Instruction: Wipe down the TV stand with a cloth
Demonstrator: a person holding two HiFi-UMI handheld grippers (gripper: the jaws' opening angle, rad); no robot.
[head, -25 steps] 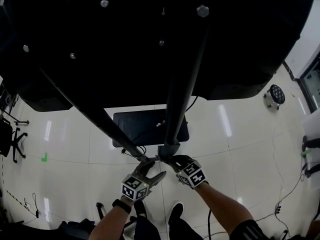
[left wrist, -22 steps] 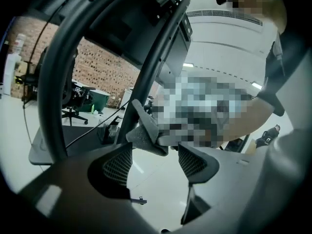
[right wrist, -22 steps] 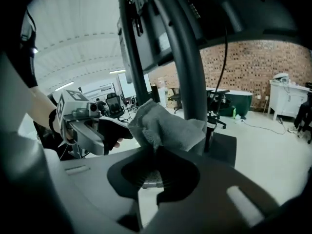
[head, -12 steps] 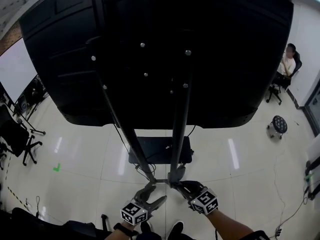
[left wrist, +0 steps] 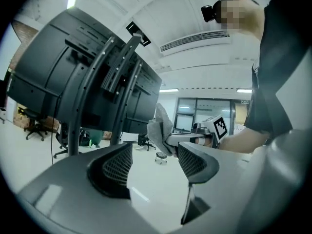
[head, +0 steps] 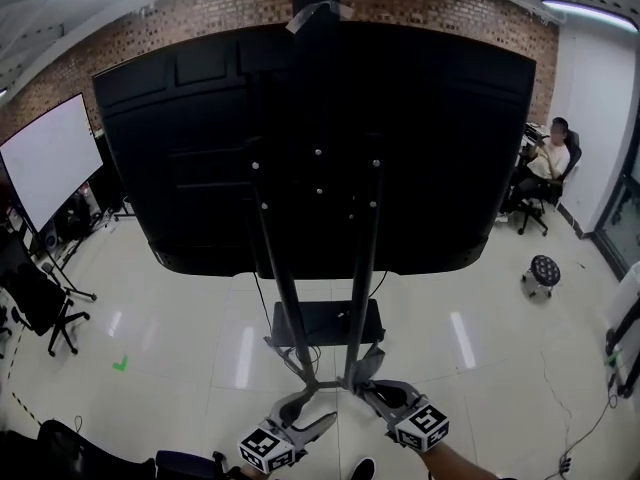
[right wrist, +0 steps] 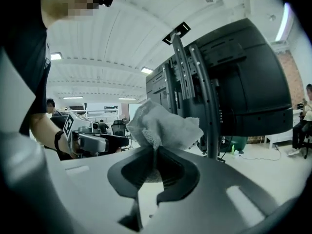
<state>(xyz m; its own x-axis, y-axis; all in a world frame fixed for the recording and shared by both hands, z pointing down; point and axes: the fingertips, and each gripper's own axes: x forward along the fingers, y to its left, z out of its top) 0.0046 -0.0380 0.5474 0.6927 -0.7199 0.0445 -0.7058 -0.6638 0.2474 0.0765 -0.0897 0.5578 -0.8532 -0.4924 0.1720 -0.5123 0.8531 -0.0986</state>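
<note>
Cloth [right wrist: 163,126] sticks up from clenched right tongs [right wrist: 155,149] | left tongs [left wrist: 154,152] released | TV stand [head: 358,298] upright

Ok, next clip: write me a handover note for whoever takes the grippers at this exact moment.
Left gripper: open, empty, low beside the right one.
Right gripper: shut on the grey cloth, near the foot of the TV stand.
Done: no wiped area can be told; whether the cloth touches the stand is unclear.
Left: probably its posts and the base shelf.
</note>
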